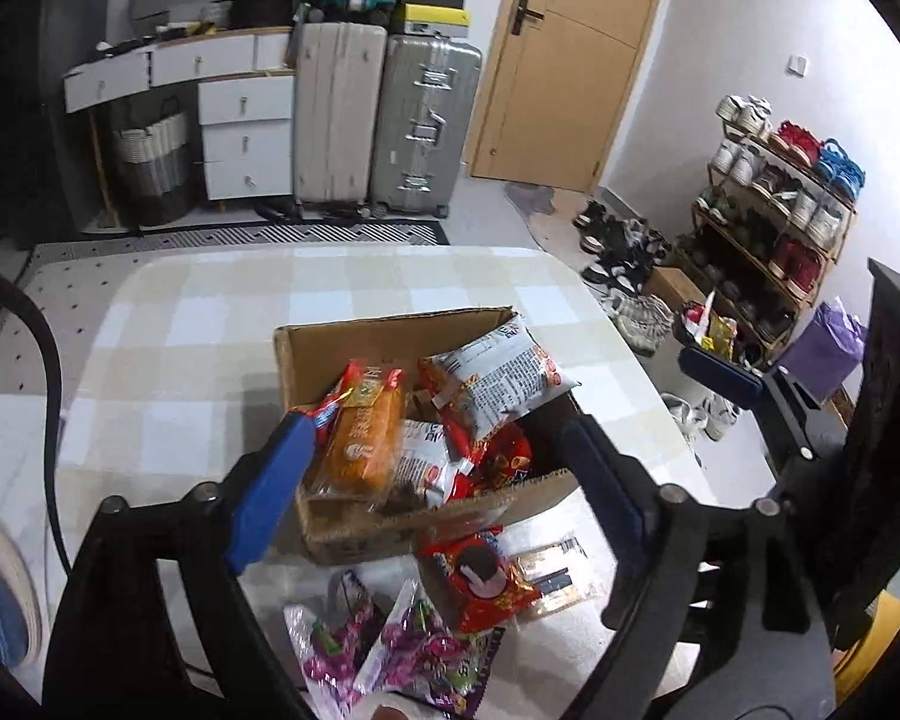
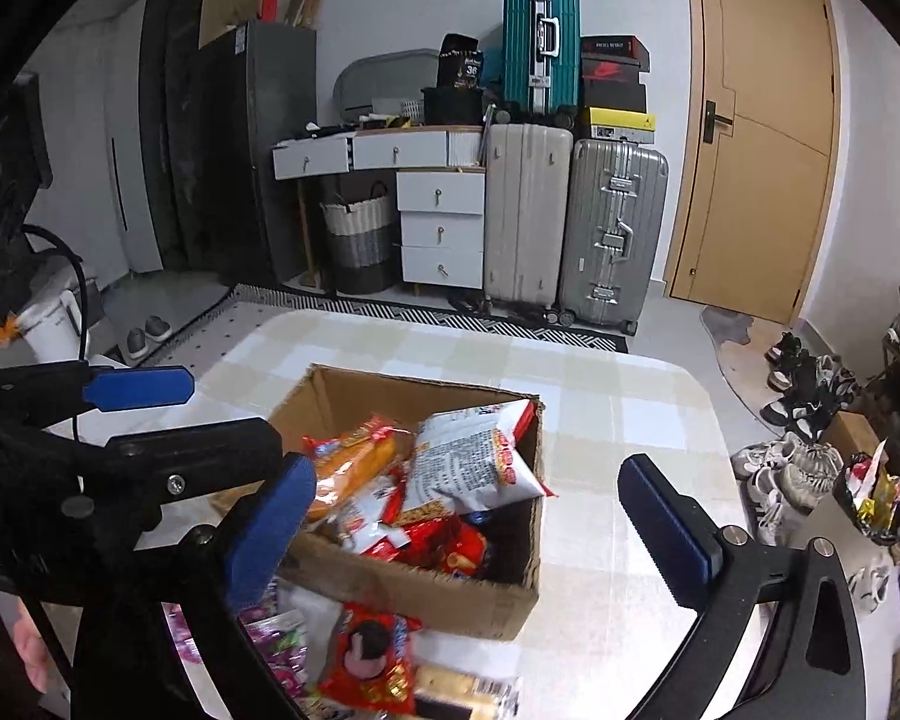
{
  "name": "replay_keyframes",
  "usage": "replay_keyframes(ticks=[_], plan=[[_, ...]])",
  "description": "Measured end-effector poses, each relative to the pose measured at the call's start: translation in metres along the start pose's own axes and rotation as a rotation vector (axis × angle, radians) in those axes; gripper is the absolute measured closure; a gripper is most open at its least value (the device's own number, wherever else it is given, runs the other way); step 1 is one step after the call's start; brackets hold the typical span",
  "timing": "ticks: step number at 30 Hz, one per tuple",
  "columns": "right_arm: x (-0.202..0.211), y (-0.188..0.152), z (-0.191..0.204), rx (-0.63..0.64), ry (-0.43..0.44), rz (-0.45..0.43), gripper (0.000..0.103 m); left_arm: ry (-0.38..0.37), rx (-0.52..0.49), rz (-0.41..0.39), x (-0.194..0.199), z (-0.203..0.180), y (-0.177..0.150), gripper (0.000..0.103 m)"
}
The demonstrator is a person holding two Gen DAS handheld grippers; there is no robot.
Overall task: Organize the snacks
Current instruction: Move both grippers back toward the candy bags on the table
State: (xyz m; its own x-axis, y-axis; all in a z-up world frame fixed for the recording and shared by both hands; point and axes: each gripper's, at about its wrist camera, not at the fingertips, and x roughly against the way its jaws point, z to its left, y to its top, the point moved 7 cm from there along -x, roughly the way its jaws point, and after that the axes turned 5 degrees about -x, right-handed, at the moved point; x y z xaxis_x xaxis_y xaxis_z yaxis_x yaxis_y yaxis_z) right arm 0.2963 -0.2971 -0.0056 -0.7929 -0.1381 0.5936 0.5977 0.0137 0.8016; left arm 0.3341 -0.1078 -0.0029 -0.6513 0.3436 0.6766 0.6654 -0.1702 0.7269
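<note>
A cardboard box (image 1: 390, 528) (image 2: 444, 591) stands on the checked table and holds several snack packs: an orange pack (image 1: 366, 438) (image 2: 354, 456), a white pack (image 1: 498, 378) (image 2: 468, 456) and red packs (image 1: 504, 462). In front of the box lie a red cookie pack (image 1: 480, 576) (image 2: 372, 654), a clear cracker pack (image 1: 558, 570) and purple candy bags (image 1: 390, 654) (image 2: 276, 642). My left gripper (image 1: 438, 480) is open and empty above the box's near side. My right gripper (image 2: 468, 522) is open and empty over the box.
The table (image 1: 222, 312) (image 2: 630, 420) has a rounded far edge. Beyond it are suitcases (image 2: 570, 222), white drawers (image 2: 444, 228), a wooden door (image 2: 762, 138) and a shoe rack (image 1: 774, 222). The left gripper also shows at the left of the right wrist view (image 2: 138, 387).
</note>
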Motion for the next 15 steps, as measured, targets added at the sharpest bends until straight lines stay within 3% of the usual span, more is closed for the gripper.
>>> replay_keyframes(ticks=[3,6,11,15], plan=[[0.022,0.002,0.008,0.006,0.001,-0.031,0.0,0.029,0.016,-0.016,0.026,0.0,-0.004,0.001],[0.047,0.0,0.02,0.038,-0.007,-0.063,0.0,0.077,0.059,-0.085,0.063,0.005,-0.009,0.001],[0.089,-0.006,0.037,0.064,-0.004,-0.121,0.0,0.144,0.032,-0.139,0.116,-0.002,-0.021,0.001],[0.119,-0.011,0.048,0.073,-0.012,-0.15,0.0,0.151,0.029,-0.179,0.154,-0.009,-0.03,0.001]])
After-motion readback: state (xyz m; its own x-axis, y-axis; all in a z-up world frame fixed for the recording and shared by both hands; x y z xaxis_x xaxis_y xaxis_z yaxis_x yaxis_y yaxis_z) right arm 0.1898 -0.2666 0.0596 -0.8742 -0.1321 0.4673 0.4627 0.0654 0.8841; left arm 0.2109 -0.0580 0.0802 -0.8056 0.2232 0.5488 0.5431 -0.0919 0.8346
